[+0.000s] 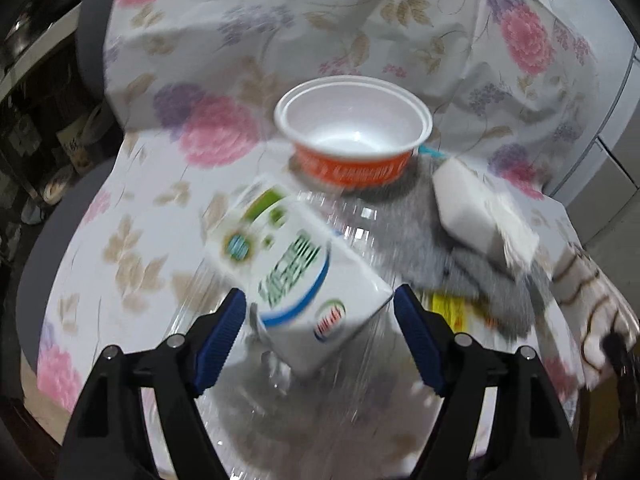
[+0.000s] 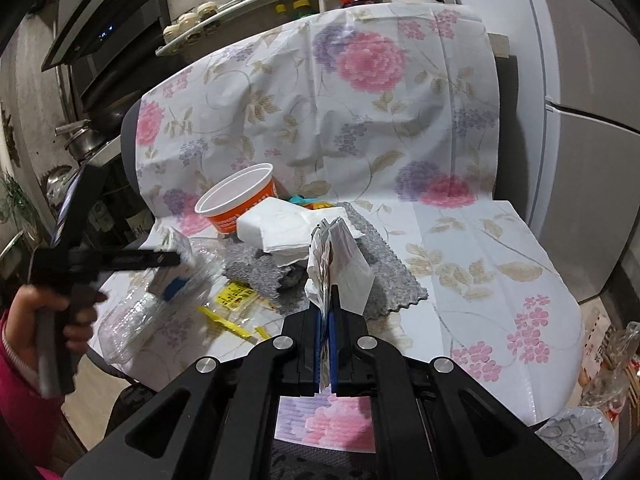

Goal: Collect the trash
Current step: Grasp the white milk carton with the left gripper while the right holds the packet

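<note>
Milk carton (image 1: 296,280) (blurred) sits between the left tool's (image 1: 320,312) spread fingers; right tool (image 2: 326,316) pinches a wrapper (image 2: 340,264).

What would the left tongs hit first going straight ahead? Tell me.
Most likely the milk carton, already lying between the open left tongs. Beyond it stands the orange bowl. Blur makes depth uncertain.

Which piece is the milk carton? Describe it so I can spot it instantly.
Start at the flowered cloth over the chair, then find the orange bowl. Just in front of it, between the open left gripper fingers, lies the milk carton: the only white box with green lettering and a blue band.
</note>
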Action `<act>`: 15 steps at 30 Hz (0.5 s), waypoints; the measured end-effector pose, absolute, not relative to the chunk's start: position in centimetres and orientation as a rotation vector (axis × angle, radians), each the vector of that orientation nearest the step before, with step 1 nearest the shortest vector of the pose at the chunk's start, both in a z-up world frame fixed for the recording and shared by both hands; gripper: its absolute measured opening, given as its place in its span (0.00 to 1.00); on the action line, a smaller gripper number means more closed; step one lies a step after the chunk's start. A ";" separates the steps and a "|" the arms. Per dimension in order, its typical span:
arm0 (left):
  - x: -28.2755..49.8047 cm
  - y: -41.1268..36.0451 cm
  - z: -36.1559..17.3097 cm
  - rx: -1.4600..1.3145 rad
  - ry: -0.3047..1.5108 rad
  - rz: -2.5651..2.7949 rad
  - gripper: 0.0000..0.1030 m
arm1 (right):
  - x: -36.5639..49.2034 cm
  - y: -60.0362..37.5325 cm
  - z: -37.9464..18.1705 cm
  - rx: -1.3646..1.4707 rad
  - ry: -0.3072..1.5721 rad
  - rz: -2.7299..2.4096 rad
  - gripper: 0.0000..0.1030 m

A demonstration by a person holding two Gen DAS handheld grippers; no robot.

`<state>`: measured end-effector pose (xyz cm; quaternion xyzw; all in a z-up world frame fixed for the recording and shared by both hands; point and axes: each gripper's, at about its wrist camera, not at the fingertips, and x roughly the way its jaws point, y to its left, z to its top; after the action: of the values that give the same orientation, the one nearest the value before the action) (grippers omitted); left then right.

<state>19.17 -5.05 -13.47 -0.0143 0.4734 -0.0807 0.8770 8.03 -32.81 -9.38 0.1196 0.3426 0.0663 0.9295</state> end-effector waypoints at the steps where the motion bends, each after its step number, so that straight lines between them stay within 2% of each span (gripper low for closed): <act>1: 18.5 -4.4 -13.5 -0.047 0.983 -0.175 0.76 | 8.0 -32.6 -9.3 0.243 0.701 0.138 0.04; 6: 16.5 -2.7 -12.8 -0.109 0.917 -0.176 0.88 | 7.7 -31.6 -8.8 0.229 0.695 0.146 0.04; 15: 19.3 -3.8 -14.0 -0.185 0.960 -0.100 0.92 | 7.6 -30.8 -8.5 0.201 0.690 0.145 0.04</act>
<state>19.34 -3.78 -14.04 -0.0889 0.4609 -0.0479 0.8817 7.59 -30.82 -8.52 0.0983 0.3372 0.0708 0.9336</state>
